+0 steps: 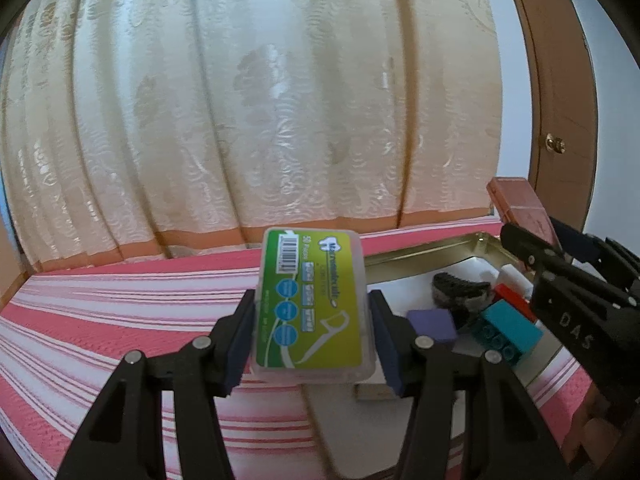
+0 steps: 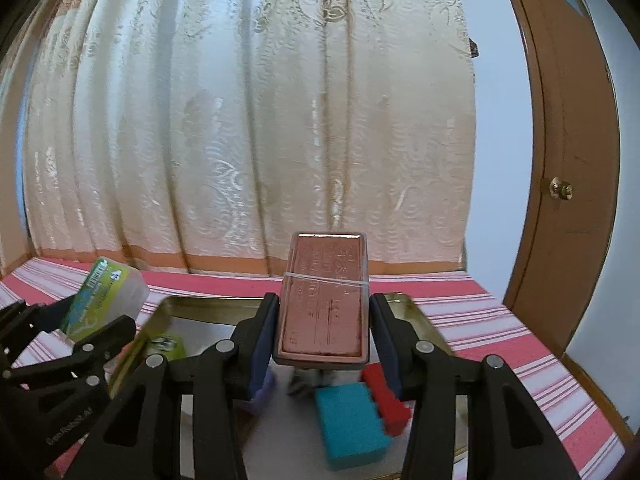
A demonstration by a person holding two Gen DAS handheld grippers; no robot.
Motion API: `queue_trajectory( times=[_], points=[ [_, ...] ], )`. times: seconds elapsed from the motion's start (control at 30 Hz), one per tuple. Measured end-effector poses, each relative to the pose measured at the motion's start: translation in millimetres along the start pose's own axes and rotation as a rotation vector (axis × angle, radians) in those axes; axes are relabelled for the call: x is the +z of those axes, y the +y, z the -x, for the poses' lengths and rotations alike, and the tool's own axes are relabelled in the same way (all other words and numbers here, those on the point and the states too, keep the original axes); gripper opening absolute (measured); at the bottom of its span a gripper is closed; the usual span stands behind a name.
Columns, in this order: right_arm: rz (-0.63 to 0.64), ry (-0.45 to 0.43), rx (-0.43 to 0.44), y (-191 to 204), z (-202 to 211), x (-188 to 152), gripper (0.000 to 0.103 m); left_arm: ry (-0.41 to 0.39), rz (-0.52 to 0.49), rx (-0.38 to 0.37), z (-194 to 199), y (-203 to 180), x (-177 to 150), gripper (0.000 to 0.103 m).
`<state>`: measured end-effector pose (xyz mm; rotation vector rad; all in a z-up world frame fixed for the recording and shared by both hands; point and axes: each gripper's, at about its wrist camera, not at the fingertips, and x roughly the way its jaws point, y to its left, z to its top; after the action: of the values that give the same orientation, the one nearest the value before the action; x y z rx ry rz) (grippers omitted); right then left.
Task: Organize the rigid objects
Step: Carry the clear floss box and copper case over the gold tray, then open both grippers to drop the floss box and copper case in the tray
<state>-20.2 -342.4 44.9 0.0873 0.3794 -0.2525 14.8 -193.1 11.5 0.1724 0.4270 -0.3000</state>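
Note:
My left gripper (image 1: 312,340) is shut on a clear plastic floss-pick box with a green label (image 1: 312,304), held above the striped cloth. The same box (image 2: 102,300) shows at the left of the right wrist view. My right gripper (image 2: 322,336) is shut on a flat pink box with a rubber band round it (image 2: 324,304), held over the gold metal tray (image 2: 412,316). That pink box (image 1: 520,204) and the right gripper (image 1: 532,236) appear at the right of the left wrist view. In the tray (image 1: 424,256) lie a teal brick (image 1: 506,332), a red brick (image 1: 514,300) and a purple block (image 1: 432,324).
A red and white striped cloth (image 1: 100,320) covers the surface. A cream patterned curtain (image 1: 248,100) hangs behind it, with a brown door (image 2: 560,160) at the right. A dark grey object (image 1: 456,288) and a white block (image 1: 516,276) also lie in the tray.

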Motion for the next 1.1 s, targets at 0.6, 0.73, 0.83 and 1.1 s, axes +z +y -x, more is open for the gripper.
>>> queue_trajectory(
  times=[0.6, 0.73, 0.83, 1.1],
  points=[
    [-0.036, 0.086, -0.014, -39, -32, -7, 0.049, 0.064, -0.028, -0.052, -23, -43, -1, 0.054],
    [-0.031, 0.108, -0.008, -37, -36, -9, 0.049, 0.083, -0.024, -0.054, -29, -45, -3, 0.054],
    [-0.026, 0.140, 0.001, -35, -42, -12, 0.049, 0.106, -0.017, -0.056, -32, -46, -4, 0.054],
    [-0.002, 0.210, 0.020, -28, -55, -19, 0.049, 0.161, 0.002, -0.053, -42, -47, -5, 0.054]
  ],
)
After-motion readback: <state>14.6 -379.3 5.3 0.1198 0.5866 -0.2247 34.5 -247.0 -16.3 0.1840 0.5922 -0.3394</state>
